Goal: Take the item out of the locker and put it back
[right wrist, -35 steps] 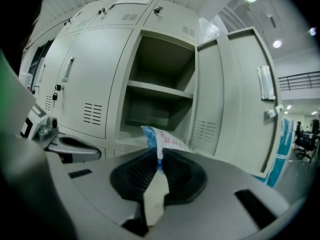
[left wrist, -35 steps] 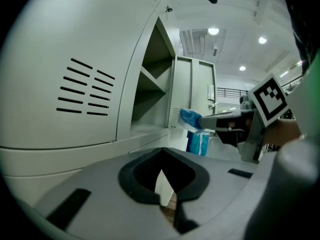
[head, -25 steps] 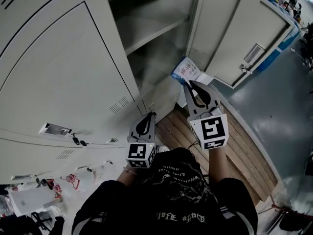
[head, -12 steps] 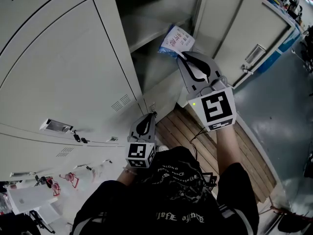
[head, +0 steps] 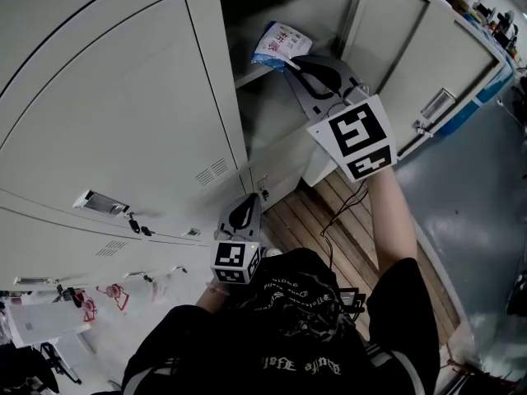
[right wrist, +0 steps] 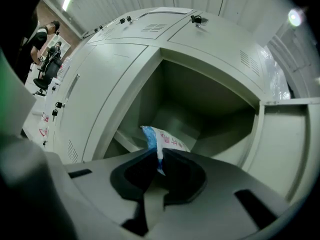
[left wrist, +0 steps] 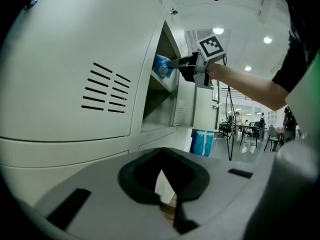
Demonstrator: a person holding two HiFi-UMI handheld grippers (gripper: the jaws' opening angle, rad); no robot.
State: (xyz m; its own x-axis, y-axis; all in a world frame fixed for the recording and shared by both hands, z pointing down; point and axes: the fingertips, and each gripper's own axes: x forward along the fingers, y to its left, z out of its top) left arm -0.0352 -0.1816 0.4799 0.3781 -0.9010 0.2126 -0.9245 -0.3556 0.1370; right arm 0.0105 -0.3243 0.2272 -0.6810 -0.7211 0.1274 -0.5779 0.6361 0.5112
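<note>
— Two hand-held grippers in play. What sits furthest left?
— A closed grey locker door (head: 123,113), with louvred vents low on it and a latch handle (head: 97,202) below them.
— And the left hand-held gripper (head: 247,204)?
— It is low, just beside that door's lower corner, above the wooden slatted floor (head: 329,220). Its jaws are pressed together with nothing between them.
— Moving along?
— Next is the open locker compartment (head: 272,113), with a shelf (head: 251,74) across it. The blue-and-white packet (head: 280,44), red print on its face, hangs at the mouth of that compartment, just above the shelf's front edge. Whether it touches the shelf, I cannot tell.
— What holds it?
— The right hand-held gripper (head: 290,62) does, raised on an outstretched arm. Its jaws pinch the packet by one corner. In the right gripper view the packet stands up out of the closed jaws, with the compartment's dark interior behind it.
— Far right?
— The compartment's open door (head: 412,64) is swung outward, with a metal handle (head: 436,105) on its face.
</note>
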